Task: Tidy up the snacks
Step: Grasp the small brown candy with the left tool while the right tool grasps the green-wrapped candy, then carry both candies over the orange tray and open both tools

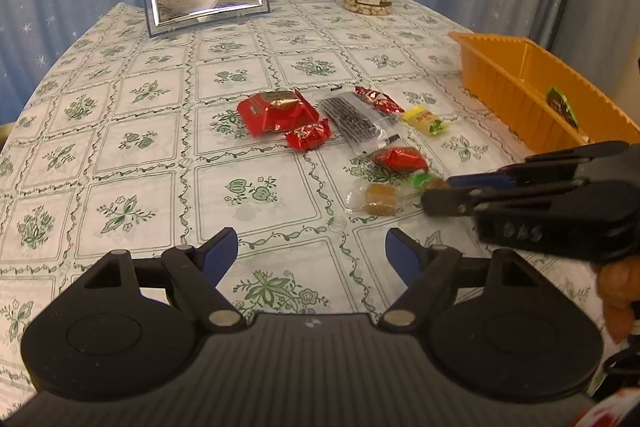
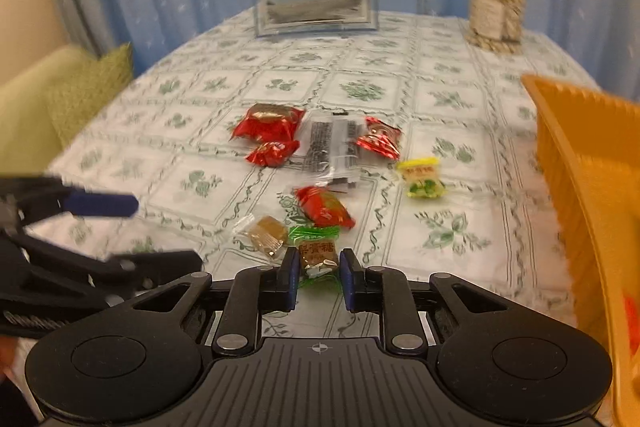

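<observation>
Right gripper [image 2: 319, 263]: pads pinched on a green-and-brown wrapped candy [image 2: 317, 254] on the tablecloth [image 2: 224, 95].
Left gripper [image 1: 312, 247]: jaws spread wide, holding nothing.
Orange tray [image 1: 504, 83]: apparently one dark-green packet [image 1: 562, 105] inside.

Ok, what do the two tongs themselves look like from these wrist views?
Both are matte black plastic. Each set of tongs, left and right, has two angular linkage arms with silver pivot pins, tipped with blue pads. The ribbed body carries a small crosshair mark, flanked by round black discs. No cables or sleeves show.

Black hand-held gripper [image 2: 318, 269], blue pads [image 2: 347, 277]
</observation>
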`<move>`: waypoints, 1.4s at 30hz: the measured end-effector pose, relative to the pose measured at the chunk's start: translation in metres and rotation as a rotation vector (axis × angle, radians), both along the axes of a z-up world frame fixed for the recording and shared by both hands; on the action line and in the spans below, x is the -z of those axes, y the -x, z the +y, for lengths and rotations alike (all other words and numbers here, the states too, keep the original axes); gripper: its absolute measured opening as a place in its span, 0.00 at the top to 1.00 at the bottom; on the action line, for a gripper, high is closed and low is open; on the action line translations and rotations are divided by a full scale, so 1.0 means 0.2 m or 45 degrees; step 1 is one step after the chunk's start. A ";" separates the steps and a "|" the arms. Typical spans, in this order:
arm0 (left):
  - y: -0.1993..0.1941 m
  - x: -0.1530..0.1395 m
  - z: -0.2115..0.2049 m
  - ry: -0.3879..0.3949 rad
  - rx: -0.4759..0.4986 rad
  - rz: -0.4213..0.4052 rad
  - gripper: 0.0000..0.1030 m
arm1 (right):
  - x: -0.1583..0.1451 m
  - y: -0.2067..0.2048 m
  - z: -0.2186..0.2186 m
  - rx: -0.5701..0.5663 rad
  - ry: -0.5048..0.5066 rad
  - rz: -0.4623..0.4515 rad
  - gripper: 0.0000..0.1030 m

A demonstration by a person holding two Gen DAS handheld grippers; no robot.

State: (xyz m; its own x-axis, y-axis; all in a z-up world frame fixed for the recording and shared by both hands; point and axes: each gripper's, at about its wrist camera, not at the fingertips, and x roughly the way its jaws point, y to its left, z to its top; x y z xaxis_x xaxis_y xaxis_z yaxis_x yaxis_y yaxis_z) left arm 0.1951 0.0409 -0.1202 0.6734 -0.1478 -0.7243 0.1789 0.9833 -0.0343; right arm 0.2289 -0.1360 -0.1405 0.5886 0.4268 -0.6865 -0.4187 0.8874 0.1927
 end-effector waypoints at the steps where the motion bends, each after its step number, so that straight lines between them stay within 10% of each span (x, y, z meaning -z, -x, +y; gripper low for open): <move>1: -0.01 0.01 -0.01 0.000 0.019 0.002 0.23 | 0.00 0.00 -0.02 0.026 -0.006 0.006 0.79; 16: -0.15 0.13 -0.24 -0.037 0.141 -0.052 0.32 | -0.02 0.07 -0.19 0.206 -0.137 0.069 0.79; 23: -0.15 0.11 -0.24 -0.031 0.180 -0.084 0.67 | -0.04 0.08 -0.23 0.258 -0.180 0.088 0.79; 42: 0.11 -0.14 -0.10 0.018 0.014 -0.104 0.70 | -0.23 0.31 -0.23 0.251 -0.169 0.014 0.79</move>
State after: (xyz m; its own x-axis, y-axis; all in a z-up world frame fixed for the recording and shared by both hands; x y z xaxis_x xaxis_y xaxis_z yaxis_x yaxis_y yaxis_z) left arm 0.1727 0.0201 -0.0918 0.7284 -0.1655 -0.6649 0.1924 0.9807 -0.0334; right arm 0.1673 -0.1814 -0.0945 0.6624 0.3913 -0.6388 -0.2369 0.9184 0.3170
